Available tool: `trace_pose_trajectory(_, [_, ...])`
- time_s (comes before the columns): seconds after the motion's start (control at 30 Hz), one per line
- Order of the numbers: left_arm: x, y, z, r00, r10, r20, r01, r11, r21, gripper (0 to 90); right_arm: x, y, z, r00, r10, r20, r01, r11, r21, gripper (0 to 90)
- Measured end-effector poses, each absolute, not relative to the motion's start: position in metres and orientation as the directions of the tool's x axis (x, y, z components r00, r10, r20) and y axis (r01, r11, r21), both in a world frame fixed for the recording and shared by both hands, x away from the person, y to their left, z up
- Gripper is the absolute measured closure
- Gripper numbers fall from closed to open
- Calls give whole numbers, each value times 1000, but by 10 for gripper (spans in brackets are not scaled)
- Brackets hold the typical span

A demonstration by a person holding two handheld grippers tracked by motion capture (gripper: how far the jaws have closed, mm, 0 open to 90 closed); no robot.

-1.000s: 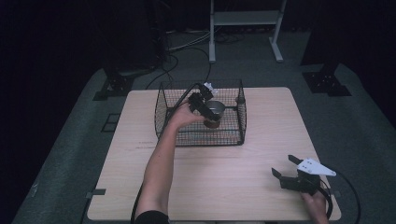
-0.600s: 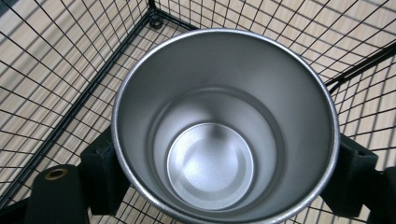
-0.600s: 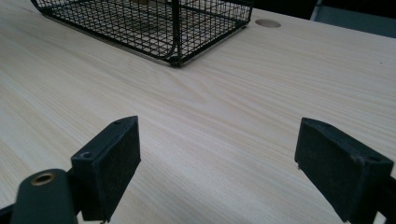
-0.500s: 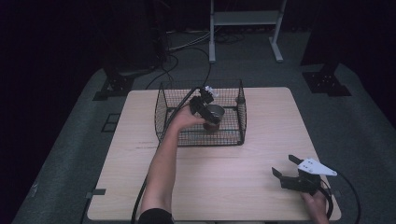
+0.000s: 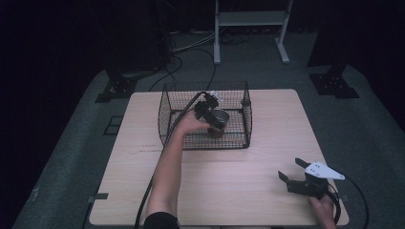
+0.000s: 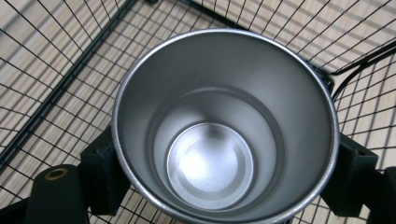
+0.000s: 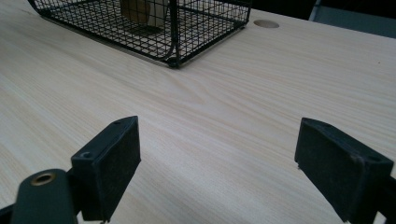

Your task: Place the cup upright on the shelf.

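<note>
Cup-wise: shiny round steel cup (image 6: 224, 135) sits inside the black wire mesh basket (image 5: 165, 112), pinched on both sides by the left gripper (image 5: 210, 114). Right gripper (image 5: 293, 174) rests way off near the light wooden table's (image 5: 267, 143) corner, jaws spread wide.

high view: above the near edge, facing forward and down on the table (image 5: 239, 191) | left gripper view: close, straight down into the cup (image 6: 224, 126) | right gripper view: low over the tabletop, facing the wire basket (image 7: 187, 28), shared with the high view.
</note>
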State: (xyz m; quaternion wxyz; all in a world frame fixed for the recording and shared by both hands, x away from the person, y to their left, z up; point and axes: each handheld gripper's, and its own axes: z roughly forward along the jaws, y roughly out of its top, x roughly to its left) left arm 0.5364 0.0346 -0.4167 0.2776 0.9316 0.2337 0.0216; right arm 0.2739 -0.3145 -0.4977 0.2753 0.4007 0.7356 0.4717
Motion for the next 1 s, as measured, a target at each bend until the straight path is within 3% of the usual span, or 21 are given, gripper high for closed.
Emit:
trace_pose_trajectory(0.6, [533, 38, -422, 896, 439, -71, 419, -779, 466, 153, 274, -315, -498, -527, 849, -29, 328, 235, 915, 135])
trace_pose_trajectory(1.0, [532, 38, -421, 896, 439, -74, 418, -771, 481, 119, 274, -315, -498, -527, 850, -29, 329, 235, 915, 135])
